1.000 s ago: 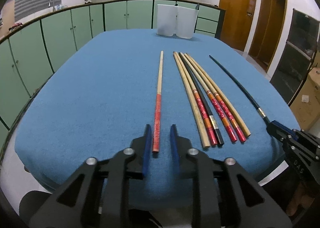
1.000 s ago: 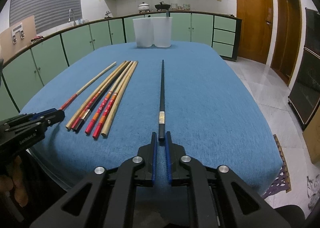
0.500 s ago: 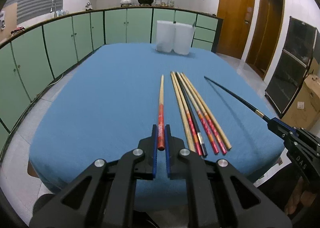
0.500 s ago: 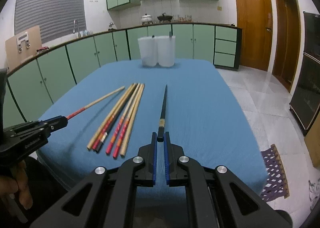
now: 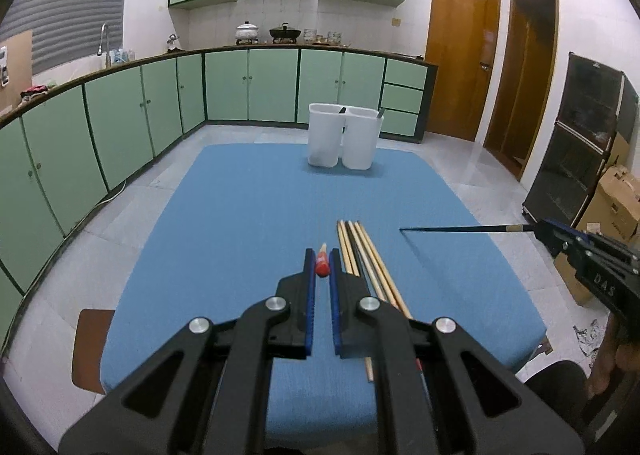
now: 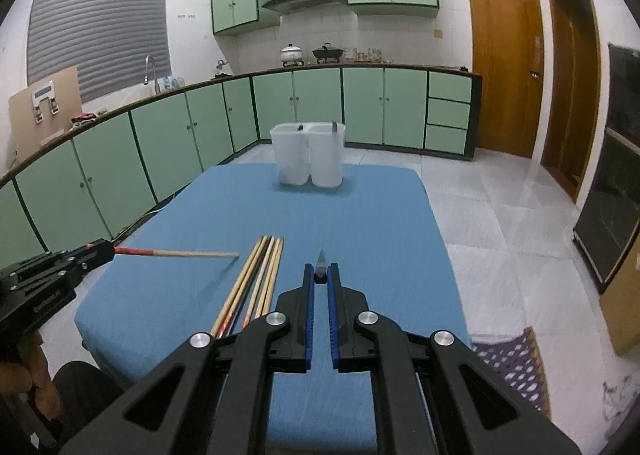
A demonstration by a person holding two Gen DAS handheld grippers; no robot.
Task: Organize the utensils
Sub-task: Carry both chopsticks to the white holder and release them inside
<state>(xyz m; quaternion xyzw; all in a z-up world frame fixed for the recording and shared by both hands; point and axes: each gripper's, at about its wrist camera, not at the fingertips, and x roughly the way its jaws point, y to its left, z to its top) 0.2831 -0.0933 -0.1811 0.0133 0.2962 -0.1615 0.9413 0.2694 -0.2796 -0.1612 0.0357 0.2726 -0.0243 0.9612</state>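
Since a second ago you have raised both grippers, and each chopstick has left the blue cloth with them. Your left gripper [image 5: 322, 269] is clenched on the red end of a slim round wooden chopstick [image 6: 176, 253], its pale shaft running straight ahead from the jaws, clear above the table. Your right gripper [image 6: 320, 275] is clamped on the butt of a thin black chopstick [image 5: 460, 229], glossy and tapering to a fine tip, likewise pointing straight out from the fingers and held in the air. The remaining chopsticks [image 6: 260, 275] lie in a tight bundle on the cloth-covered table [image 5: 248, 215], long axes running towards the far end. There, two white translucent plastic bins [image 5: 344, 141] stand side by side, touching. Green cabinets [image 5: 160, 95] line the tiled kitchen behind.
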